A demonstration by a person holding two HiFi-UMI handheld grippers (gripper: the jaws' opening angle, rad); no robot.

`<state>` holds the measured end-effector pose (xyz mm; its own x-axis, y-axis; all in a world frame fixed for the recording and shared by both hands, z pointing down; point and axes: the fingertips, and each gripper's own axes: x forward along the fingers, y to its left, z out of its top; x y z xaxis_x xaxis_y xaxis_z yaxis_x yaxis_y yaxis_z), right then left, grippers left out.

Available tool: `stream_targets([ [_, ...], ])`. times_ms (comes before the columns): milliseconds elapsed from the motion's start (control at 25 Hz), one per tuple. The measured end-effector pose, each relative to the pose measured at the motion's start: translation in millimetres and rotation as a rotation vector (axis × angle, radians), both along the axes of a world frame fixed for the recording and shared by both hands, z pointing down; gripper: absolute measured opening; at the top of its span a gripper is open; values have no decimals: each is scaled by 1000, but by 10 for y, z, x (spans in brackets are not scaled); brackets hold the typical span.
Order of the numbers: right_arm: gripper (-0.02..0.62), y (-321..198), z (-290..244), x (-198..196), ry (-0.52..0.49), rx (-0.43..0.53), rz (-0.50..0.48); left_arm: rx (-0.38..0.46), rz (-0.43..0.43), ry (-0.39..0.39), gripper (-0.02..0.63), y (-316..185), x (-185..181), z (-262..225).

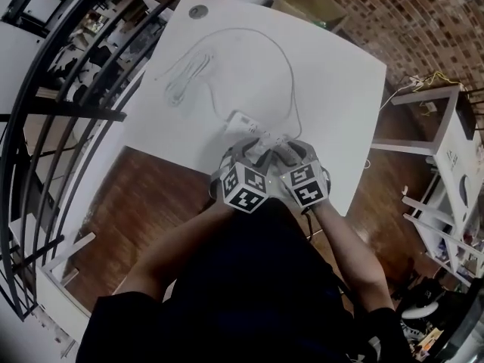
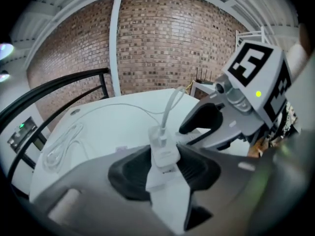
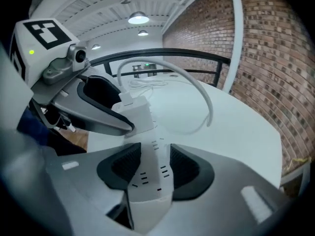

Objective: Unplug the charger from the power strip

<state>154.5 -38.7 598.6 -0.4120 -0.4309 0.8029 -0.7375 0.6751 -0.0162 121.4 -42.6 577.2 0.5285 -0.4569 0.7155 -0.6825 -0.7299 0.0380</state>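
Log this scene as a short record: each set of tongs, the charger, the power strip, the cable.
left tongs: closed on the charger, one pad on each side of it
right tongs: closed on the power strip, pads on its long sides
charger: plugged into the power strip
power strip: lies near the near edge of the white table
cable: arcs from the charger out across the table
task status: charger not yet pulled out

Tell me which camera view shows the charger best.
Left gripper view: the charger sits centred between the jaws of the left gripper, cable rising from it. The right gripper view shows it smaller, off-centre, partly covered; the head view hardly shows it.
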Motion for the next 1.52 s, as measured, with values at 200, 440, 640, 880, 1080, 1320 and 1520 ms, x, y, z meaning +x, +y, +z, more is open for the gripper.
stream_targets([
  [200, 114, 59, -11, -219, -31, 79, -139, 5, -17, 21, 158, 8, -42, 7],
  [440, 115, 64, 19, -224, -91, 24, -86, -14, -44, 45, 155, 4, -65, -15],
  [640, 115, 69, 28, -243, -83, 1, -83, -13, -41, 34, 155, 2, -79, -20],
  [880, 114, 95, 21, -288, -96, 1, -69, -27, -54, 41, 152, 16, -121, -37],
  [1080, 112, 110, 19, -317, -96, 0, -67, -20, -47, 30, 153, 36, -146, -46],
  [1320, 112, 108, 28, -314, -101, 0, -58, 136, 17, 47, 146, -11, -38, -401],
  [1520, 110, 121, 28, -305, -111, -1, -40, 151, 8, 83, 146, -107, -51, -584],
])
